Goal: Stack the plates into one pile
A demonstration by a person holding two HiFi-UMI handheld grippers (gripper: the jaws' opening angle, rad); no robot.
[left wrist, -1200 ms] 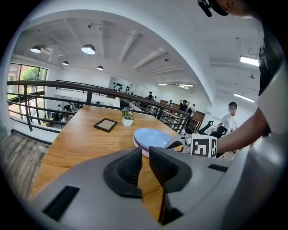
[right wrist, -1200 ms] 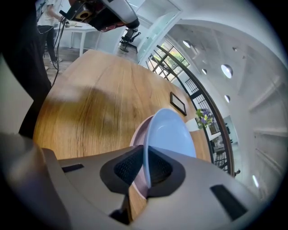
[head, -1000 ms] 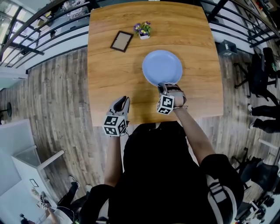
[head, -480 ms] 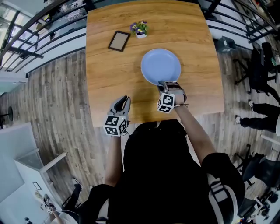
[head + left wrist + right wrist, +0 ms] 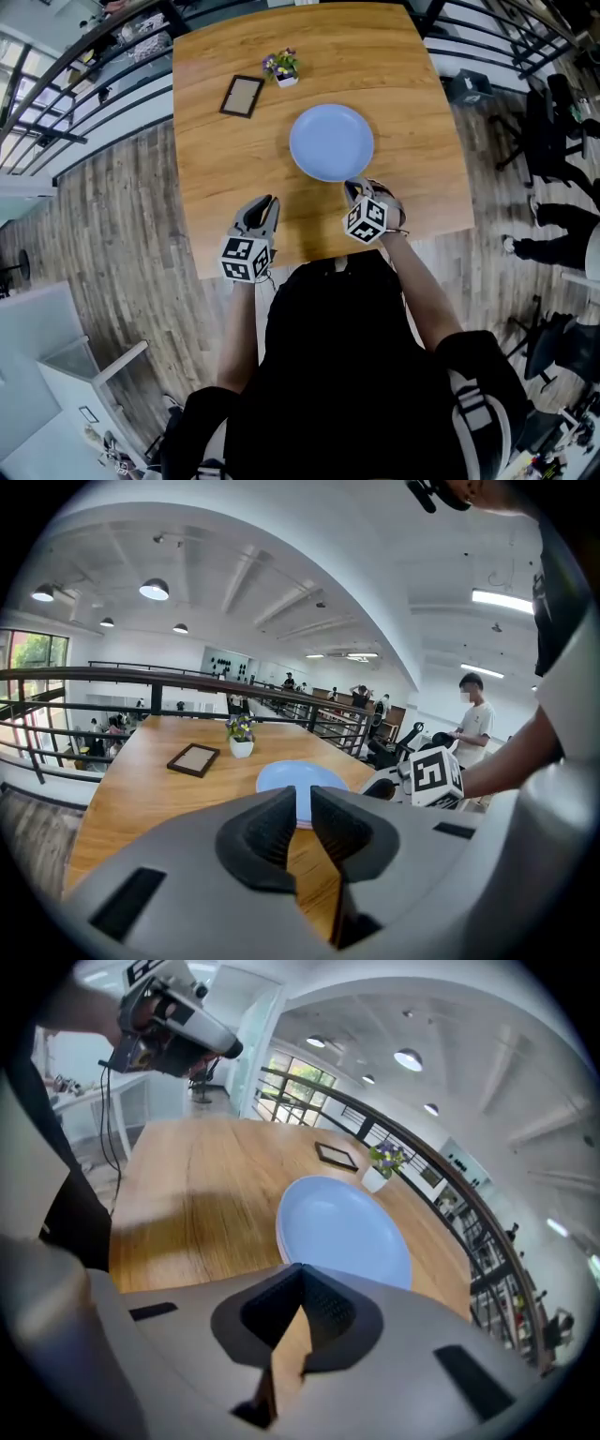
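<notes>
From my end: the blue plates point(image 5: 331, 142) sit stacked mid table point(image 5: 412, 103), w/ a picture frame point(image 5: 242, 96) and flower pot point(image 5: 281, 67) far left of them. Right gripper point(image 5: 352, 187) is right by the pile's near rim, jaws closing, tips basically together, nothing btwn them. Left gripper point(image 5: 265, 203) is over the near edge, jaws a crack apart, empty.

Beyond the left fingers point(image 5: 267, 832), a black railing point(image 5: 112, 674) ran behind the wooden tabletop point(image 5: 131, 789); round lamps point(image 5: 155, 590) lit the white ceiling point(image 5: 309, 564). To their left lay grey plank floor point(image 5: 122, 234).
</notes>
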